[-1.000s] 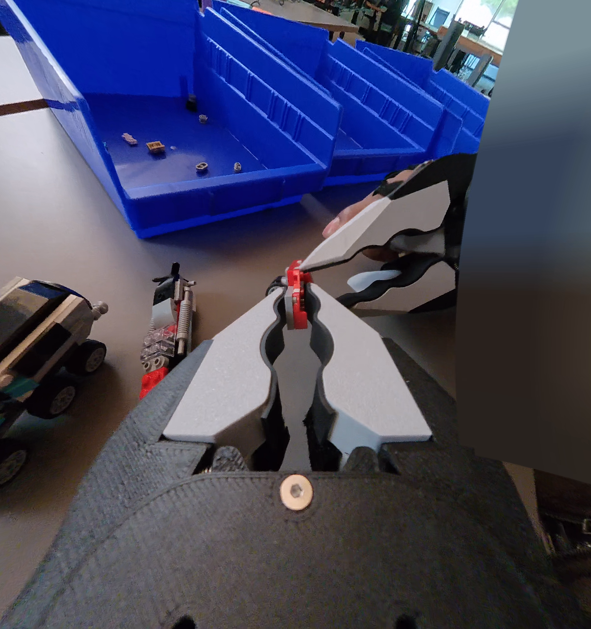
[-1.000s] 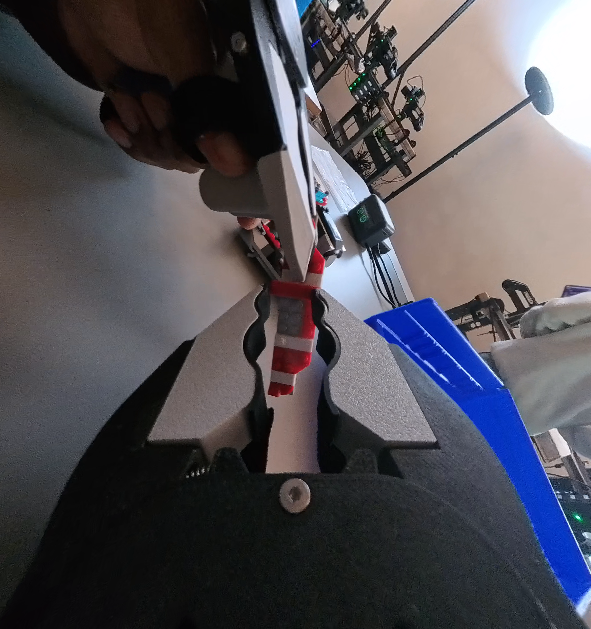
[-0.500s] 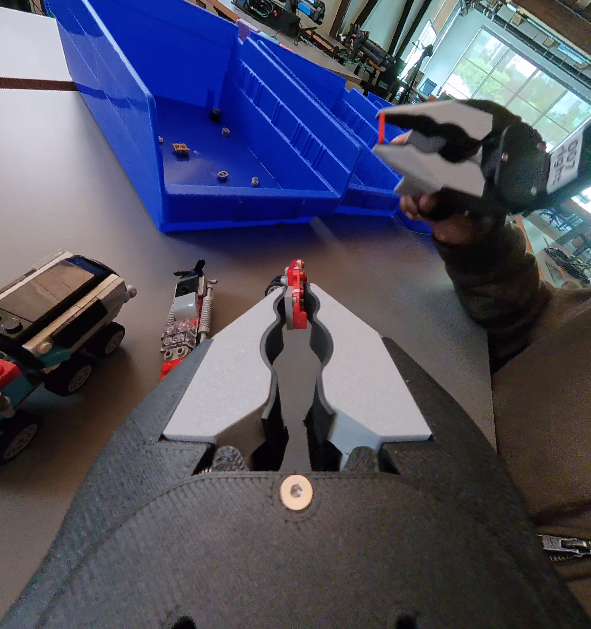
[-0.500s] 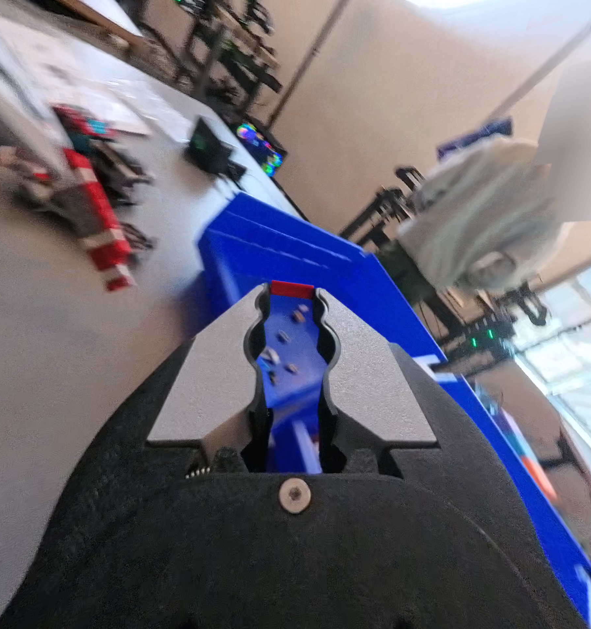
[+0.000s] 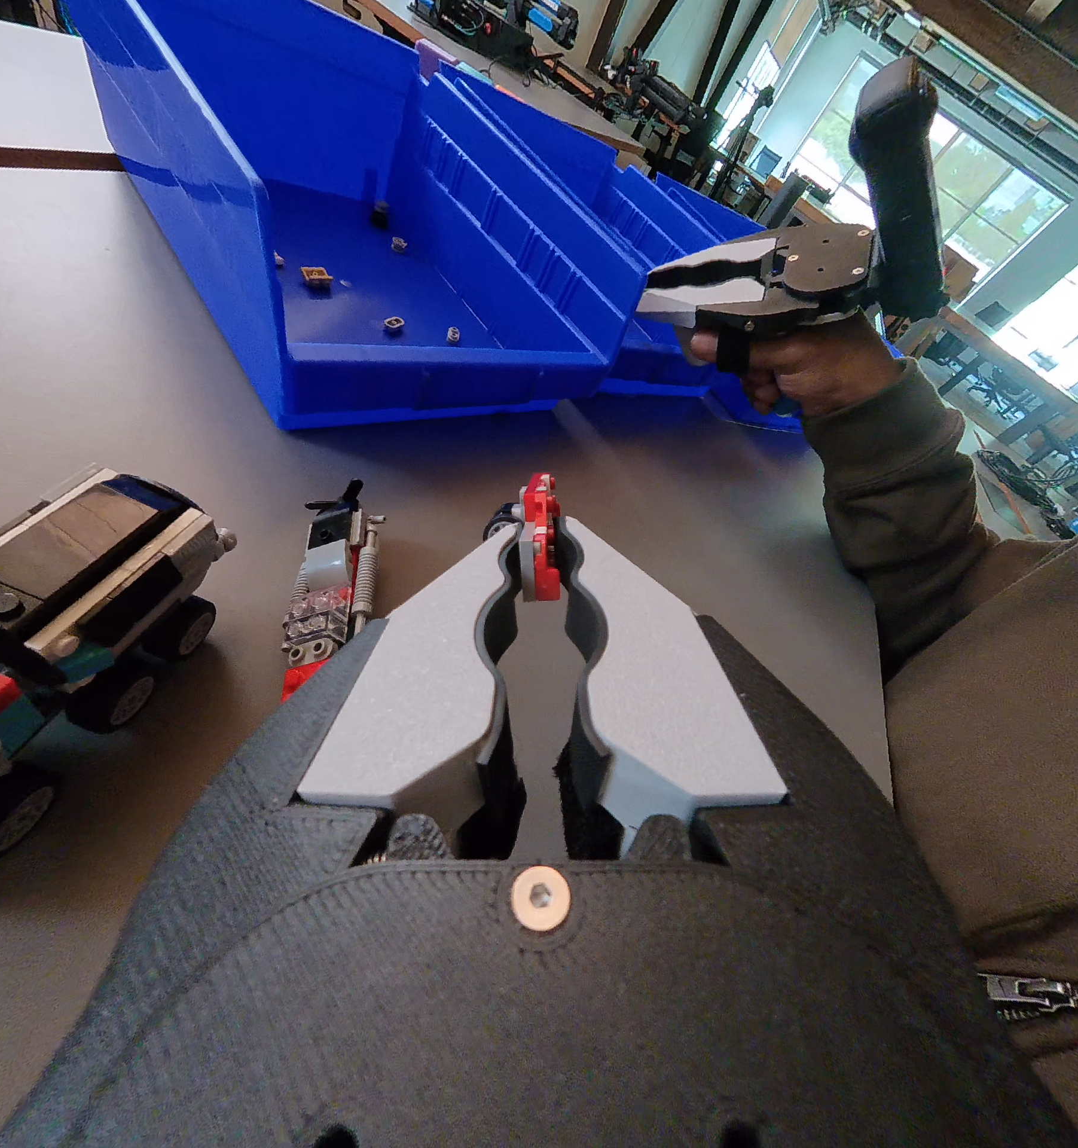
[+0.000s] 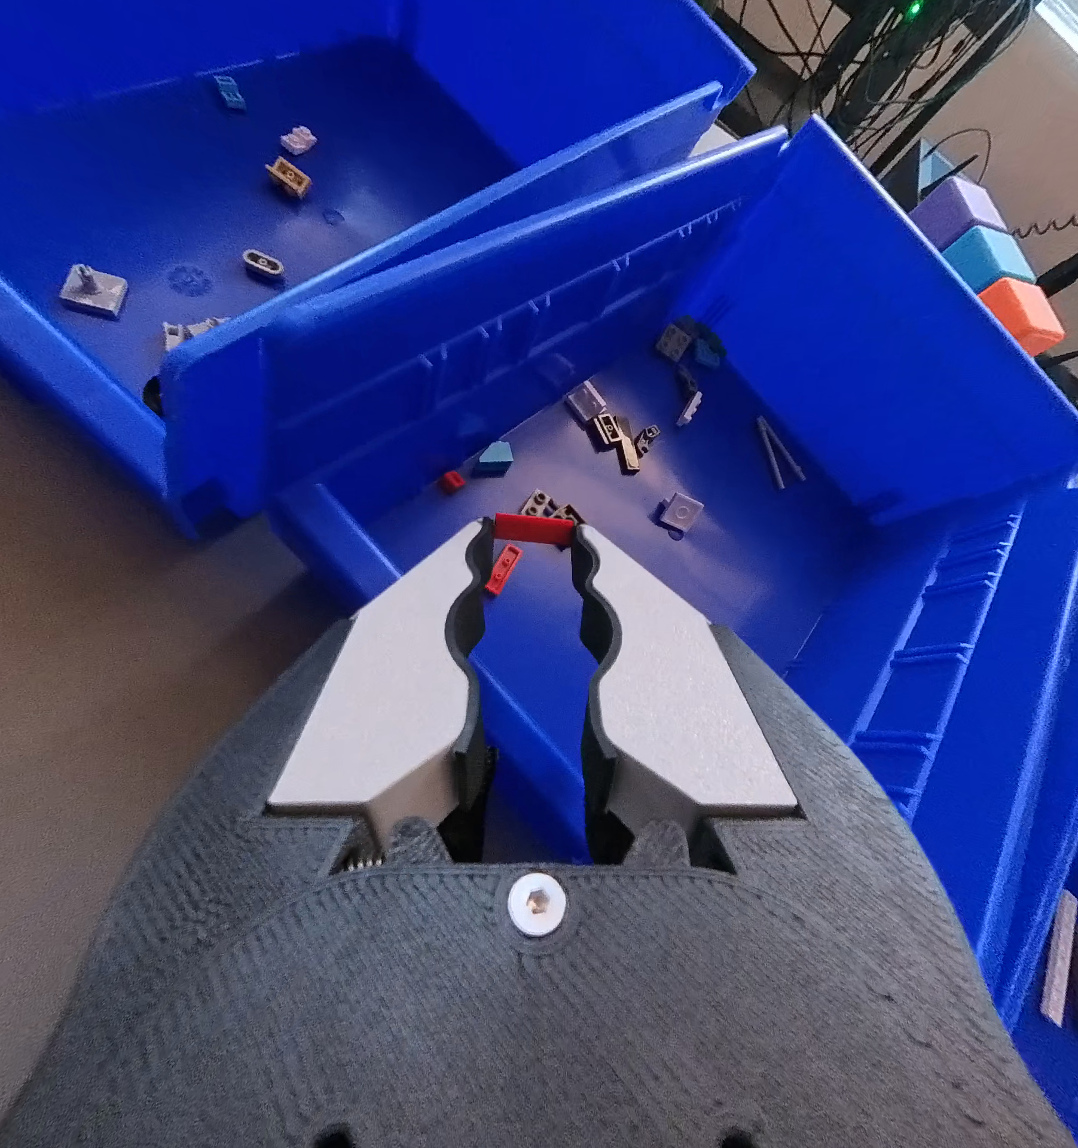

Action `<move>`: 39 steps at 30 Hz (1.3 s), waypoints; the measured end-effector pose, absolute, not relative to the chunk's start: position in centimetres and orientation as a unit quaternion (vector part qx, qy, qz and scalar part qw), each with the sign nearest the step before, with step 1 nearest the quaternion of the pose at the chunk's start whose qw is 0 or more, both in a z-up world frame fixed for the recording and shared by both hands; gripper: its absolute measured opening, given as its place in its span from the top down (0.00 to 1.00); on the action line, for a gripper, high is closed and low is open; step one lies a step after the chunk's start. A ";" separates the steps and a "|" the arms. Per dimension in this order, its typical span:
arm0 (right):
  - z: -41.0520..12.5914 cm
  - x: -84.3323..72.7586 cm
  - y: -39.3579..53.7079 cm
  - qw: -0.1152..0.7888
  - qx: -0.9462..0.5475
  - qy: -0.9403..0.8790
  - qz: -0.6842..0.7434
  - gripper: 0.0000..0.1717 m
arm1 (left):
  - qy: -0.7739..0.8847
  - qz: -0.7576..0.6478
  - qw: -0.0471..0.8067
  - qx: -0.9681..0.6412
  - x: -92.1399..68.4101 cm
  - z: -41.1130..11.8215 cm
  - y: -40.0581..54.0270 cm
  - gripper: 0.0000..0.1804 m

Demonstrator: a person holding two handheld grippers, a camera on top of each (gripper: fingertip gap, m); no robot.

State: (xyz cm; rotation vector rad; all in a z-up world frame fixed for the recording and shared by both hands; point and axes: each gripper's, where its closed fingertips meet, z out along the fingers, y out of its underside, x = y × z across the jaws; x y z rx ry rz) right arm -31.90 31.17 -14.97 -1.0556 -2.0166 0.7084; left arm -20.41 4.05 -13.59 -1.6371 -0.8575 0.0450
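Red-and-grey brick piece (image 5: 539, 546) pinched upright in left gripper (image 5: 539, 550); right gripper (image 6: 533, 532) raised over blue bin (image 6: 772, 559), pinching red tile (image 6: 533, 531).

The place was a robotics lab or workshop. A row of blue plastic parts bins (image 5: 437, 373) stood on a grey counter (image 5: 58, 298), their floors scattered with small toy bricks (image 6: 617, 435). At 12 o'clock in the left wrist view, long workbenches (image 5: 586, 74) carried electronic equipment under tall industrial windows (image 5: 989, 205). At 1 o'clock in the right wrist view, tangled cables (image 6: 884, 56) hung around a dark rack beside coloured foam blocks (image 6: 989, 261). Half-built brick vehicles (image 5: 70, 621) sat at 9 o'clock.
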 end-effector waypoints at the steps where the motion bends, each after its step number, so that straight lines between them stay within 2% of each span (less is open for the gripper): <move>1: -15.0 -31.9 31.2 0.367 -0.412 -0.786 0.278 0.84 | -0.371 0.017 0.603 -0.706 -20.4 -13.6 4.0 0.95; 10: -12.9 -31.9 30.3 0.399 -0.382 -0.772 0.313 0.81 | -0.392 -0.014 0.612 -0.686 -20.7 -13.6 3.6 0.95; 15: -14.5 -31.9 30.6 0.384 -0.387 -0.789 0.282 0.81 | -0.393 -0.016 0.612 -0.686 -20.7 -13.6 3.6 0.95; 20: -13.7 -32.0 30.5 0.395 -0.380 -0.782 0.296 0.81 | -0.393 -0.015 0.612 -0.687 -20.7 -13.7 3.6 0.95; 24: -11.7 -30.6 26.0 0.383 -0.278 -0.796 0.377 0.84 | -0.403 -0.028 0.618 -0.675 -20.9 -13.5 3.4 0.95; 26: -10.4 -28.8 22.8 0.392 -0.186 -0.800 0.415 0.93 | -0.415 -0.052 0.625 -0.659 -21.0 -13.4 3.4 0.95; 28: -9.4 -27.0 20.1 0.405 -0.116 -0.791 0.445 0.93 | -0.427 -0.078 0.631 -0.643 -21.0 -13.4 3.3 0.95; 32: -8.4 -26.4 18.6 0.473 -0.067 -0.769 0.425 0.93 | -0.437 -0.098 0.633 -0.631 -21.1 -13.5 3.2 0.95; 35: -8.2 -24.3 16.4 0.434 -0.021 -0.765 0.474 0.92 | -0.436 -0.097 0.636 -0.629 -21.0 -13.3 3.1 0.95; 39: -11.0 -21.9 12.8 0.371 0.036 -0.792 0.483 0.90 | -0.438 -0.120 0.643 -0.617 -20.8 -13.0 3.3 0.95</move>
